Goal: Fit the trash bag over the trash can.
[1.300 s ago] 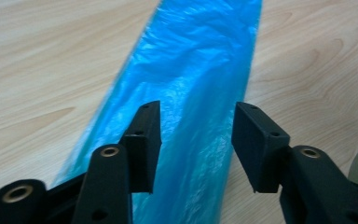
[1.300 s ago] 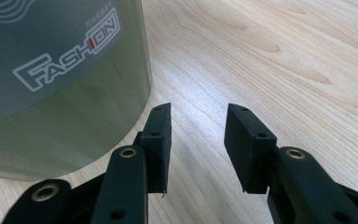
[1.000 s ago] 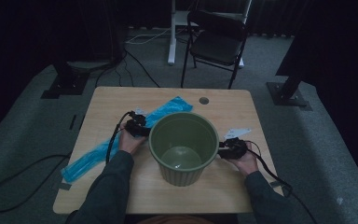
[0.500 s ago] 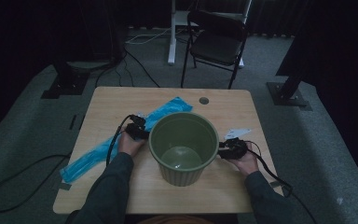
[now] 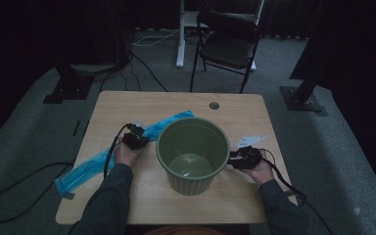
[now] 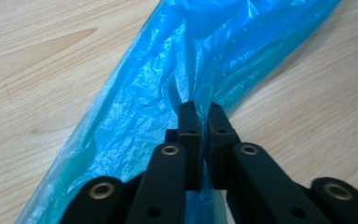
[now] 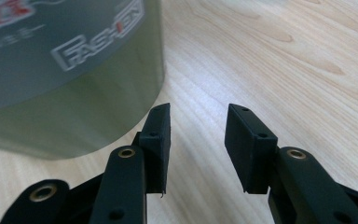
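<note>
— On the table's (image 5: 127, 105) left half, what is the left gripper (image 5: 136, 138) doing?

— It sits on the blue plastic bag (image 5: 100, 161), which lies flattened in a long diagonal strip from near the front-left corner up toward the middle of the far edge. In the left gripper view, the left gripper (image 6: 200, 109) has just been closing, and its jaws now pinch a raised fold of the blue plastic bag (image 6: 135, 98) between the pads; the film bunches up into wrinkles right at the tips.

— And where is the bucket?

— The green bucket (image 5: 192, 154) stands upright near the middle of the table, a little toward the front edge, open and showing its inside. The bag's upper end runs just behind its left rim; I cannot tell whether they touch.

— The right gripper (image 5: 245, 157)?

— It rests low at the bucket's right side, held in the person's hand, toward the right edge. In the right gripper view the right gripper (image 7: 198, 123) has its jaws standing apart with bare wood between them, and the green bucket (image 7: 70, 74) wall, printed with white lettering, is just beside one jaw, not gripped.

— Anything else on the surface?

— A small white paper slip (image 5: 250, 141) just beyond the right gripper, and a round cable hole (image 5: 214, 105) near the far edge.
</note>
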### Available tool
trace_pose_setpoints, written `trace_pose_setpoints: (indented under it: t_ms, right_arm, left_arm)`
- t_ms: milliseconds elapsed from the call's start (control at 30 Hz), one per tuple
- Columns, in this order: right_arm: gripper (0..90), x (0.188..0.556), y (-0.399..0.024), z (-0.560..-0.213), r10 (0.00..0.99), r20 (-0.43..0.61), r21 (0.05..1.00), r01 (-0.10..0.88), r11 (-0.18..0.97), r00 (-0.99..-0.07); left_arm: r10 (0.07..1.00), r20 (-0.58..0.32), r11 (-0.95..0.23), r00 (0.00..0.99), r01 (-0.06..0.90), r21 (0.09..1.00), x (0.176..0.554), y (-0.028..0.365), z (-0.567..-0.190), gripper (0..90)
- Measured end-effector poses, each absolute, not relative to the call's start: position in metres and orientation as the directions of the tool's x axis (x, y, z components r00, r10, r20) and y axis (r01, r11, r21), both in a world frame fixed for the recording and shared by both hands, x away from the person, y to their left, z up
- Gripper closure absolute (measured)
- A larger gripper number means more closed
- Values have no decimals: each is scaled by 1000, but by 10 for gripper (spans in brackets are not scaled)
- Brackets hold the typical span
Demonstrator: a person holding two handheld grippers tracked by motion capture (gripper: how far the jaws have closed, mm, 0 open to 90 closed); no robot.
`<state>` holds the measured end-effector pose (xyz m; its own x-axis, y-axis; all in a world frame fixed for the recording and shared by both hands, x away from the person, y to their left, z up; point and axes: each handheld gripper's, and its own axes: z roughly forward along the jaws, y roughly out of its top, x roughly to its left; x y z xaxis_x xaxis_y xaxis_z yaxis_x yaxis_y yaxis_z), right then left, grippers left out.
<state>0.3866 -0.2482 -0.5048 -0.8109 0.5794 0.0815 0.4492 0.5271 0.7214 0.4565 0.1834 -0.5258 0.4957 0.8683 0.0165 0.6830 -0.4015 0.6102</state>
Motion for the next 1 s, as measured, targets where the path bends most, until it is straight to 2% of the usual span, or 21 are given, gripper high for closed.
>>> trace_pose_setpoints:
  t_ms: [300,700,733,1000]
  right_arm:
    - [604,376,-242,-501,529,89,705,429,565,-844]
    - [603,373,-241,-501,492,106,697,418,583,-864]
    - [602,374,-241,-502,487,111,694,419,586,-866]
    - [623,371,-239,-500,437,148,702,405,586,-887]
  left_arm:
    - [880,-21,-354,474,686,635,451,199,-520,896]
    - [887,-43,-289,460,625,725,439,219,-488,895]
    - [887,-54,-265,458,602,754,434,226,-474,896]
    - [879,-98,-212,467,565,797,427,234,-453,895]
